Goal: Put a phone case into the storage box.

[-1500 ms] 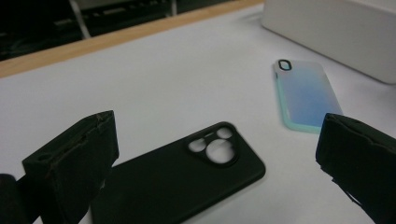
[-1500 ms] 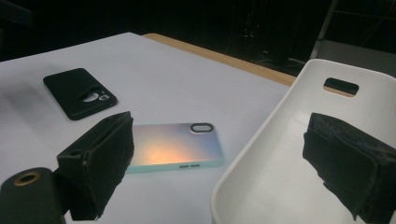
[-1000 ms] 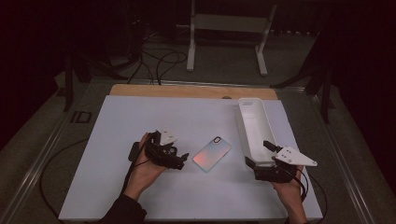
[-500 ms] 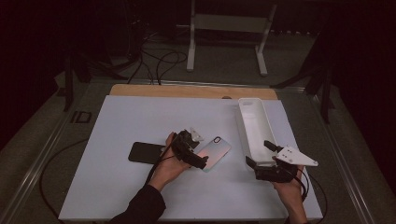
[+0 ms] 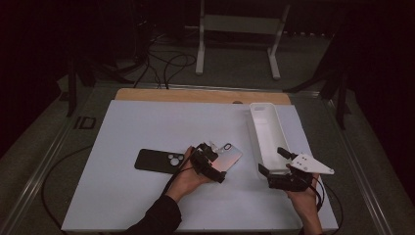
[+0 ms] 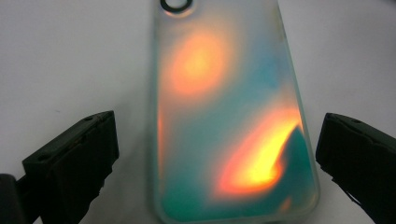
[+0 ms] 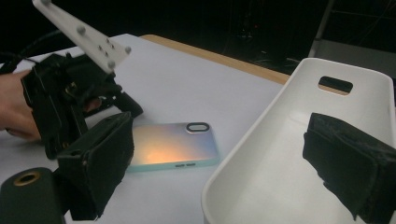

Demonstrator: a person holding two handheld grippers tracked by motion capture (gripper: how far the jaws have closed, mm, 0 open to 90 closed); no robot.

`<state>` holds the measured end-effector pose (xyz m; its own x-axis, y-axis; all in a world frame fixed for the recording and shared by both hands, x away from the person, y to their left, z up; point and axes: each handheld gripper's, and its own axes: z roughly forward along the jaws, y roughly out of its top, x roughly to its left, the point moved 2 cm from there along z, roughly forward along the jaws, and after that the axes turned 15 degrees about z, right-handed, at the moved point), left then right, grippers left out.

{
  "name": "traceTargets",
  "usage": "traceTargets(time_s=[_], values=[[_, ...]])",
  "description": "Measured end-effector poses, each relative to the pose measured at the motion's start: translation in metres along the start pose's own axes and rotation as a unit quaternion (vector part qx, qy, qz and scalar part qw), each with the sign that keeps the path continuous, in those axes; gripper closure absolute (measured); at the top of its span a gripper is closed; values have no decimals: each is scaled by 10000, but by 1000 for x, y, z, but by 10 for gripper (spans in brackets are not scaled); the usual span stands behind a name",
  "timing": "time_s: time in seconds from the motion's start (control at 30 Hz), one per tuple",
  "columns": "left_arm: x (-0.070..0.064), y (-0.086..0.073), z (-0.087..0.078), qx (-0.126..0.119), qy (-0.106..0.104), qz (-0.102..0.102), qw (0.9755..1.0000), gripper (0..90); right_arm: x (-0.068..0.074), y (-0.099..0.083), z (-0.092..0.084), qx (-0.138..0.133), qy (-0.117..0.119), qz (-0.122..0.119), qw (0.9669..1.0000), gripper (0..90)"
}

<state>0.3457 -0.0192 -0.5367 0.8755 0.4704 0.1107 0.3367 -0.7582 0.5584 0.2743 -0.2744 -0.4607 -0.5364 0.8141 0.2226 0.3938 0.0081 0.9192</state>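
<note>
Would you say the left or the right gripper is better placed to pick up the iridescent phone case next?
Left. The left gripper is open with its jaws on either side of the iridescent phone case. The right gripper is open at the near end of the white tray, apart from the case.

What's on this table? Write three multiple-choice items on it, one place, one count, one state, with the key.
1. The black phone case lies: A) left of the iridescent case; B) on it; C) beyond it.
2. Phone cases on the table: A) one; B) two; C) four.
3. The left tongs are: A) shut on it; B) open astride it; C) shut, empty.
Key: 1 A, the high view shows it leftward; 2 B, one black, one iridescent; 3 B, jaws apart on either side.
</note>
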Motion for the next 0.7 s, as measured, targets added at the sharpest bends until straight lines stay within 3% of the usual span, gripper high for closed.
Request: traceTargets(time_s=[0.17, 0.3, 0.43, 0.57, 0.63, 0.67, 0.7], values=[[-2, -1, 2, 79, 84, 44, 9999, 24, 0, 0, 0, 3, -6, 6, 10000, 88], [-3, -1, -4, 125, 64, 71, 9999, 161, 1, 0, 1, -1, 1, 7, 10000, 88], [-3, -1, -5, 121, 60, 56, 9999, 168, 1, 0, 1, 10, -6, 6, 10000, 88], [-3, -4, -10, 118, 176, 179, 9996, 173, 0, 0, 0, -3, -4, 29, 10000, 88], [3, -8, -24, -131, 341, 20, 9993, 174, 0, -1, 1, 10, -1, 30, 10000, 88], [3, -8, -24, -131, 341, 20, 9993, 174, 0, -1, 1, 29, 1, 19, 10000, 88], [10, -10, -36, -296, 441, -76, 9986, 174, 0, -1, 1, 28, 9, 4, 10000, 88]])
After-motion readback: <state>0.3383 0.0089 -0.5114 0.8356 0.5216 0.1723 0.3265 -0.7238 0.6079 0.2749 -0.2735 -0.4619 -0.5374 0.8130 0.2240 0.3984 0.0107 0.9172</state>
